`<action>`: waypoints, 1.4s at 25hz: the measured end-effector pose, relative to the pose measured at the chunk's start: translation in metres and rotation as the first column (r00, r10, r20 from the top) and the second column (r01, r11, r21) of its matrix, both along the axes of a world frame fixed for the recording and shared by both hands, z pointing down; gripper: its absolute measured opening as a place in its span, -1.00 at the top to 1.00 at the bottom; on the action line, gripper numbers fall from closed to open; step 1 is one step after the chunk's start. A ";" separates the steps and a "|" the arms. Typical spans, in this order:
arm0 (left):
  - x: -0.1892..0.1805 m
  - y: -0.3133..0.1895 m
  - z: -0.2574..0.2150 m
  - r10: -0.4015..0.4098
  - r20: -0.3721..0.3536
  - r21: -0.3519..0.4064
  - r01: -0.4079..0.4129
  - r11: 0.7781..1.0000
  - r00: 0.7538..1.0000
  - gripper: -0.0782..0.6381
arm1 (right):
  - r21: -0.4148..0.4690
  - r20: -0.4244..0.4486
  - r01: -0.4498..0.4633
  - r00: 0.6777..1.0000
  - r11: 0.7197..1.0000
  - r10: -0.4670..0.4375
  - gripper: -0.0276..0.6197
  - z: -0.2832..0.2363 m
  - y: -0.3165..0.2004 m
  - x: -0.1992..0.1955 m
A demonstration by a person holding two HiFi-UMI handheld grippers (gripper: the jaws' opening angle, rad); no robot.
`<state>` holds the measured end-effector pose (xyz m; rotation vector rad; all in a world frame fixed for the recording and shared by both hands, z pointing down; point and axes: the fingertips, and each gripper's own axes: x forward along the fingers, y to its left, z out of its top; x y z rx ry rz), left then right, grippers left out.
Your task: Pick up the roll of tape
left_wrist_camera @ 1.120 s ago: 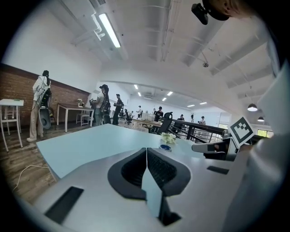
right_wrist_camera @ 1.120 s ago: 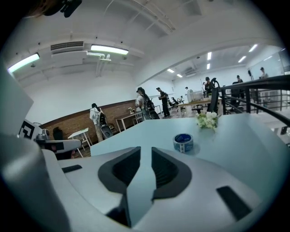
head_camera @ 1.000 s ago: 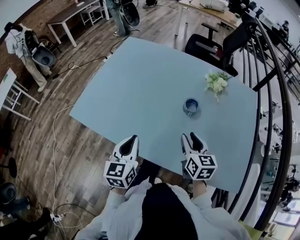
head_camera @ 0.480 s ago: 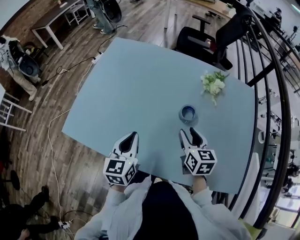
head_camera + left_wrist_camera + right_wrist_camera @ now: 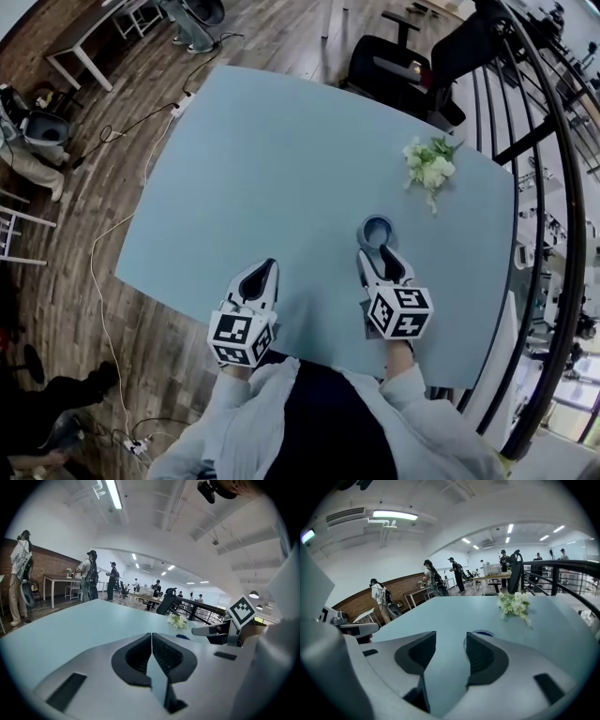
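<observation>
The roll of tape (image 5: 377,231), grey with a blue core, lies flat on the light blue table (image 5: 281,159). My right gripper (image 5: 377,256) sits just short of it, pointing at it and not touching. Its jaws have just been opening and stand open with nothing between them. In the right gripper view (image 5: 451,639) the tape (image 5: 482,633) peeks out past the right jaw tip. My left gripper (image 5: 264,273) hovers over the table's near edge, shut and empty. In the left gripper view (image 5: 151,635) the tape (image 5: 183,637) is a small blue spot to the right.
A bunch of white flowers (image 5: 428,166) lies beyond the tape at the right. A black office chair (image 5: 405,67) stands at the table's far side. A curved black railing (image 5: 548,216) runs along the right. Cables trail over the wooden floor (image 5: 112,225) at the left.
Both grippers have moved forward over the table. The right one has closed most of the gap to the tape, and its jaws stand wider apart than before.
</observation>
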<state>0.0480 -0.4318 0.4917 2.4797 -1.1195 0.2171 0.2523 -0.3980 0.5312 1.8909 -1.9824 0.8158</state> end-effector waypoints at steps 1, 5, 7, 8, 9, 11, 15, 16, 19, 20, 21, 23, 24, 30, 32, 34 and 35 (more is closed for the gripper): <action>0.001 -0.004 0.003 0.001 0.002 -0.005 -0.001 1.000 1.000 0.73 | -0.010 -0.002 0.000 1.000 1.000 0.000 0.25 0.003 -0.004 0.002; 0.006 -0.019 0.014 0.006 0.008 -0.028 -0.006 1.000 1.000 0.73 | -0.064 -0.020 0.001 1.000 0.998 -0.002 0.24 0.019 -0.020 0.006; 0.008 -0.025 0.020 0.013 0.010 -0.039 -0.013 0.999 1.000 0.73 | -0.106 -0.035 0.005 0.999 0.994 -0.008 0.23 0.028 -0.027 0.008; 0.010 -0.027 0.023 0.018 0.010 -0.045 -0.017 0.999 1.000 0.73 | -0.130 -0.043 0.011 0.999 0.991 -0.017 0.23 0.034 -0.030 0.008; 0.012 -0.029 0.025 0.022 0.010 -0.050 -0.022 0.999 1.000 0.73 | -0.157 -0.051 0.021 0.998 0.987 -0.029 0.23 0.040 -0.033 0.008; 0.015 -0.034 0.031 0.029 0.009 -0.060 -0.028 0.998 1.000 0.73 | -0.214 -0.066 0.043 0.996 0.976 -0.058 0.21 0.053 -0.037 0.008; 0.019 -0.044 0.039 0.034 0.013 -0.076 -0.033 0.997 0.999 0.73 | -0.321 -0.102 0.050 0.991 0.946 -0.086 0.20 0.072 -0.044 0.011; 0.019 -0.047 0.042 0.033 0.015 -0.081 -0.032 0.996 0.999 0.73 | -0.343 -0.103 0.048 0.991 0.938 -0.088 0.20 0.076 -0.046 0.012; 0.020 -0.052 0.049 0.024 0.020 -0.096 -0.022 0.995 1.000 0.73 | -0.410 -0.105 0.063 0.988 0.910 -0.115 0.20 0.089 -0.051 0.012; 0.020 -0.053 0.051 0.019 0.021 -0.099 -0.017 0.995 1.000 0.73 | -0.436 -0.107 0.077 0.985 0.897 -0.136 0.20 0.093 -0.051 0.011; 0.019 -0.053 0.051 0.014 0.021 -0.100 -0.012 0.995 1.000 0.73 | -0.462 -0.109 0.092 0.981 0.882 -0.159 0.20 0.097 -0.051 0.008; 0.016 -0.054 0.051 0.006 0.019 -0.100 -0.004 0.995 1.000 0.73 | -0.510 -0.116 0.113 0.973 0.852 -0.199 0.21 0.101 -0.050 0.003; 0.015 -0.055 0.052 0.004 0.018 -0.101 -0.002 0.995 1.000 0.73 | -0.530 -0.124 0.117 0.969 0.840 -0.213 0.21 0.104 -0.049 0.001; 0.023 -0.052 0.055 0.017 0.019 -0.102 -0.015 0.995 1.000 0.73 | -0.588 -0.207 0.097 0.942 0.803 -0.266 0.56 0.112 -0.046 0.009; 0.026 -0.050 0.055 0.022 0.019 -0.101 -0.019 0.995 1.000 0.73 | -0.585 -0.222 0.099 0.935 0.805 -0.277 0.70 0.114 -0.048 0.013; 0.027 -0.048 0.053 0.024 0.020 -0.098 -0.022 0.995 1.000 0.73 | -0.586 -0.219 0.101 0.935 0.804 -0.277 0.70 0.114 -0.046 0.015; 0.027 -0.047 0.052 0.023 0.020 -0.096 -0.021 0.995 1.000 0.73 | -0.584 -0.218 0.099 0.937 0.806 -0.273 0.71 0.113 -0.046 0.015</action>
